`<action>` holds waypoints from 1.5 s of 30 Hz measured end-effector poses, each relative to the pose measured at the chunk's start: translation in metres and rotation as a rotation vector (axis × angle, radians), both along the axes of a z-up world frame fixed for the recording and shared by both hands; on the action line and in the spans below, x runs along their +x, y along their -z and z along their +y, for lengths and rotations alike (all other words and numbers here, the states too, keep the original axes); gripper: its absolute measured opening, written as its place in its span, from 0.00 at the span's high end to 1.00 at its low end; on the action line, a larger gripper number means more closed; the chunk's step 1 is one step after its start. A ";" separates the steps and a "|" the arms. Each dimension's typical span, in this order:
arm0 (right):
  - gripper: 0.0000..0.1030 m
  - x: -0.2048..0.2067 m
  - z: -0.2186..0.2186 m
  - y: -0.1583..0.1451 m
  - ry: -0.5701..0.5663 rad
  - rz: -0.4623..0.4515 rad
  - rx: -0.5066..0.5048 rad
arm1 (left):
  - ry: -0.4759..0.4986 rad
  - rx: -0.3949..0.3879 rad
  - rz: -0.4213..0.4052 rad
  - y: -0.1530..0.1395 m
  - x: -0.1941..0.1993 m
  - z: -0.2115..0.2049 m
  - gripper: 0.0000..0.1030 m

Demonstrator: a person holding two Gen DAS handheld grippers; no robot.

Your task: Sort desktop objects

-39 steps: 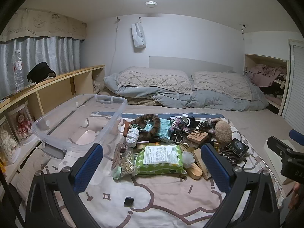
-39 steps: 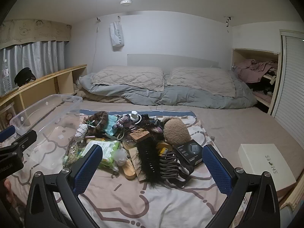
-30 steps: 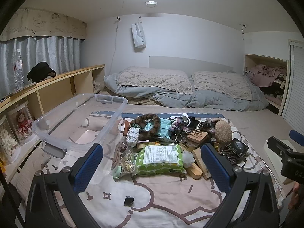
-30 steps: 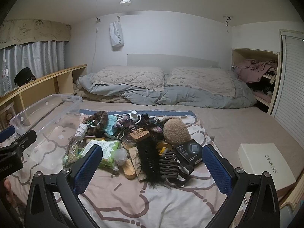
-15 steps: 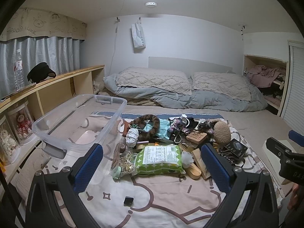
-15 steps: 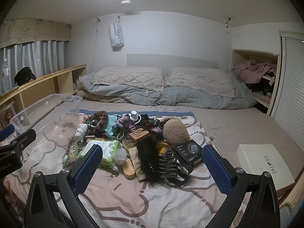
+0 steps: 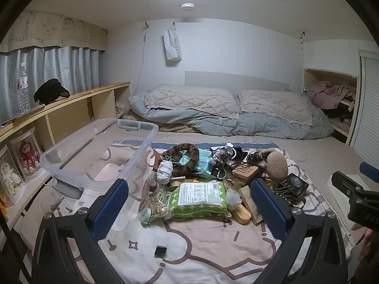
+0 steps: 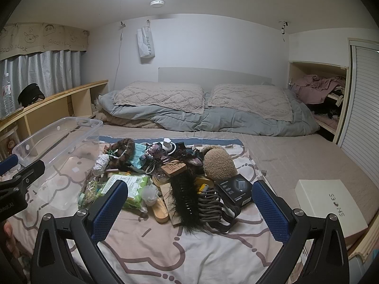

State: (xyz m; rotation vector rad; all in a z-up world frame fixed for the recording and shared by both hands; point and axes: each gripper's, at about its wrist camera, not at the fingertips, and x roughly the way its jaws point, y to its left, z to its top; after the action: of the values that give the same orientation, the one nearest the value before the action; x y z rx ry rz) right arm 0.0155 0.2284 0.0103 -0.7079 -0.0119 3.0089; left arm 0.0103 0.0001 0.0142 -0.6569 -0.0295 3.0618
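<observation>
A heap of small objects lies on a pink patterned sheet (image 7: pixel 189 253) on the bed: a green wet-wipe pack (image 7: pixel 200 198), a fuzzy tan ball (image 7: pixel 276 165), a black box (image 8: pixel 234 189), a black bristly brush (image 8: pixel 186 196), a wooden stamp (image 8: pixel 174 166) and a leopard-print band (image 7: pixel 183 152). An empty clear plastic bin (image 7: pixel 94 156) stands to the heap's left. My left gripper (image 7: pixel 189 209) hovers open in front of the wipe pack. My right gripper (image 8: pixel 189 209) is open too, in front of the brush. Neither holds anything.
A small black cube (image 7: pixel 160 250) lies alone on the sheet near me. A white shoe box (image 8: pixel 331 206) sits at the bed's right edge. Pillows and a grey duvet (image 7: pixel 236 123) fill the far end. A wooden shelf (image 7: pixel 59 108) runs along the left.
Both views have shifted very slightly; the heap and the bin have not moved, and both grippers stay open.
</observation>
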 end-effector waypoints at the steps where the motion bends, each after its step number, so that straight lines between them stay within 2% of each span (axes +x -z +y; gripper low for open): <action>1: 0.00 0.000 0.000 0.000 0.000 0.000 0.000 | 0.000 0.000 0.000 -0.001 0.000 0.000 0.00; 12: 0.00 -0.004 0.000 0.000 -0.007 -0.014 -0.011 | 0.007 0.007 -0.020 -0.001 -0.004 -0.005 0.00; 19: 0.00 -0.014 0.002 0.014 -0.011 -0.043 -0.026 | -0.017 0.000 -0.064 0.014 -0.016 -0.021 0.00; 26: 0.00 -0.032 0.007 0.042 -0.010 -0.110 -0.056 | -0.045 0.006 -0.150 0.050 -0.032 -0.025 0.00; 35: 0.00 -0.056 0.012 0.088 0.003 -0.208 -0.104 | -0.020 0.003 -0.266 0.100 -0.057 -0.011 0.00; 40: 0.00 -0.070 0.013 0.113 0.003 -0.253 -0.129 | -0.021 0.043 -0.338 0.127 -0.074 -0.003 0.01; 45: 0.00 -0.083 0.013 0.133 0.017 -0.286 -0.137 | 0.006 0.050 -0.370 0.144 -0.088 0.009 0.01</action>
State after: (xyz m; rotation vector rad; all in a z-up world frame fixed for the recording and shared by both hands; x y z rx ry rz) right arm -0.0675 0.2417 -0.1231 -1.1383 0.1890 2.8858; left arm -0.0772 0.0089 -0.1293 -1.2029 -0.1061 2.8761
